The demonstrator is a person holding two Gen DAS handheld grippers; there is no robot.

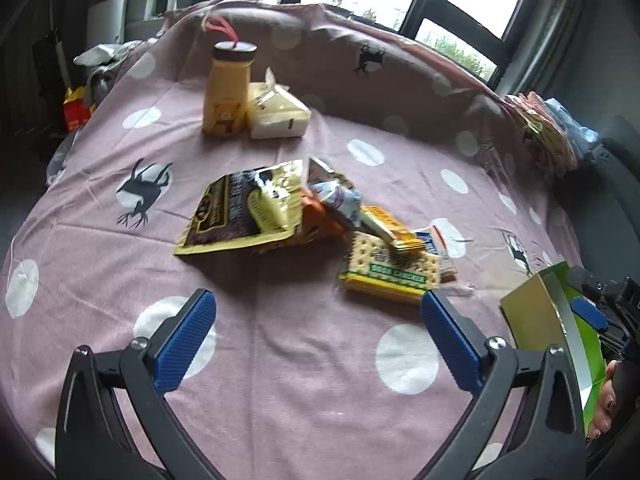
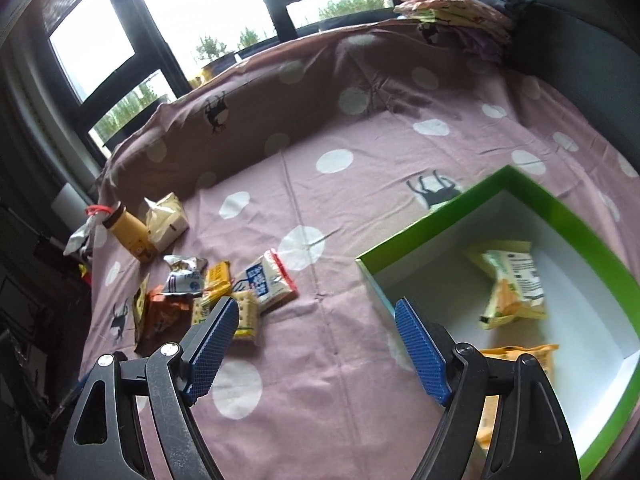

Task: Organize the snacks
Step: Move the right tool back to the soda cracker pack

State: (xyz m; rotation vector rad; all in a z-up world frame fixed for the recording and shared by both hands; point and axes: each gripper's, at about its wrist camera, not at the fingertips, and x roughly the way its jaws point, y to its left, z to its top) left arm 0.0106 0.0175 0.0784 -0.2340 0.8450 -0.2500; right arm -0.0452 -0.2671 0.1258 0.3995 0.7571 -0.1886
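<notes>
A pile of snack packets lies on the pink dotted cloth: a large yellow-black bag [image 1: 244, 208], an orange packet [image 1: 320, 224], a silver-blue packet [image 1: 340, 200], a yellow cracker pack [image 1: 390, 270] and a white-blue packet [image 2: 268, 280]. My left gripper [image 1: 318, 316] is open and empty, just short of the pile. My right gripper [image 2: 316, 328] is open and empty, beside the left edge of a green box [image 2: 440, 216]. The box holds a pale yellow packet [image 2: 512, 284] and an orange one [image 2: 520, 354].
A yellow bottle with a dark cap [image 1: 226, 92] and a cream packet [image 1: 276, 112] stand at the far side of the cloth. Folded clothes [image 2: 460, 12] lie at the back right. Windows run behind. A red box [image 1: 76, 110] sits off the left edge.
</notes>
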